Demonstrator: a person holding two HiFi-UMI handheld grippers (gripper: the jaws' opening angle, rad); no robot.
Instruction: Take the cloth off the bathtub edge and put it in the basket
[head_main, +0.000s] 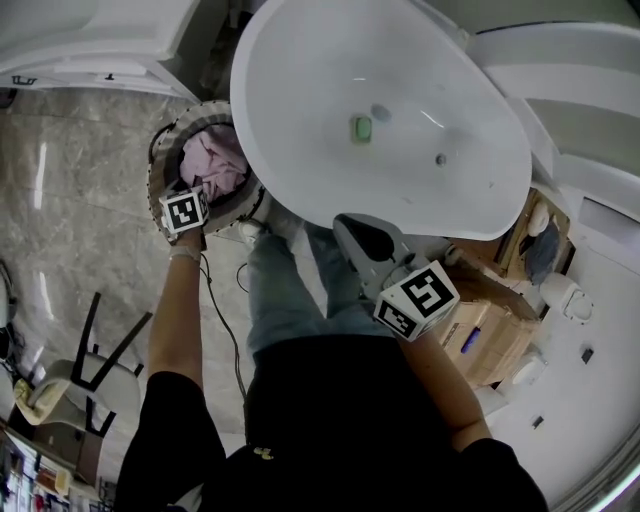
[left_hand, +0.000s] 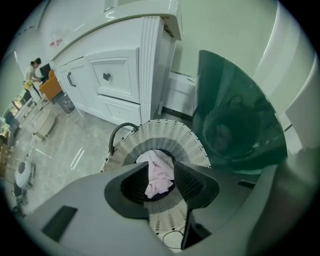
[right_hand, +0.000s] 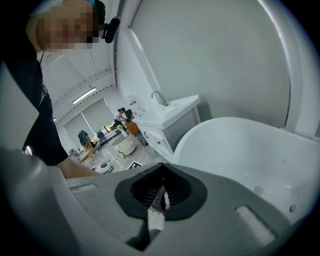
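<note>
Pink cloth (left_hand: 160, 172) lies bunched inside the woven basket (left_hand: 165, 132), well off the bathtub edge. The basket stands on the marble floor (head_main: 80, 200), right against the outer wall of the white bathtub (head_main: 330, 60) at its left side in the head view. A dark cord or handle arches over the basket's left rim.

The left gripper (left_hand: 161, 186) hangs directly above the basket's mouth. Its jaws stand apart, and the cloth shows down through the gap between them without the pads pressing on it.

The right gripper (right_hand: 159, 196) is held up near the person's body, by the tub's near rim, pointing across the tub. Its jaws are drawn together, leaving only a thin slit, and nothing can be made out in their grip.

A small green object (head_main: 361, 128) sits on the tub's bottom near the drain. A white cabinet (left_hand: 117, 82) stands behind the basket in the left gripper view.
</note>
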